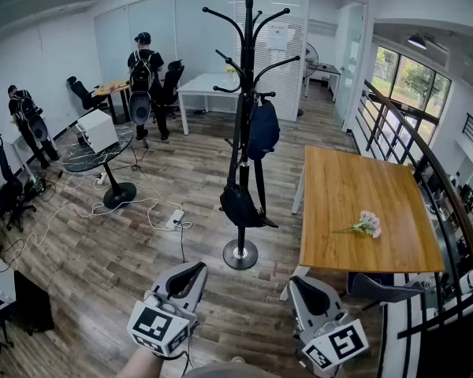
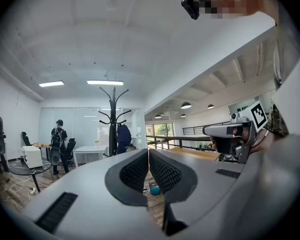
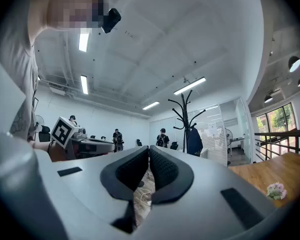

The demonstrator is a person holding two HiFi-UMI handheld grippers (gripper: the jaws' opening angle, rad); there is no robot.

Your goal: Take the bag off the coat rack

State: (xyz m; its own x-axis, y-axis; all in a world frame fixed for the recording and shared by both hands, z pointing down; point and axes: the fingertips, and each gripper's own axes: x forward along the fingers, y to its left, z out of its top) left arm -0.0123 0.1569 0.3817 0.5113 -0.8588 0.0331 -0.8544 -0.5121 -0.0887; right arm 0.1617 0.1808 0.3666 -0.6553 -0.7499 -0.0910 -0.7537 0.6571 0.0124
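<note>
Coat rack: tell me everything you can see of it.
The coat rack is a black, metal-looking pole, standing upright on a round base on the wood floor, left of the wooden table in the head view. Curved hooks branch from its top. A dark blue bag hangs high on it, a black bag lower down.

Open office: desks (image 1: 207, 84), swivel chairs (image 1: 84, 94), glass partitions (image 1: 189, 22).

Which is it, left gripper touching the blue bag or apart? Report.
Apart. Head view: the left gripper, jaws shut, sits low in frame, with open floor between it and the blue bag on the rack.
</note>
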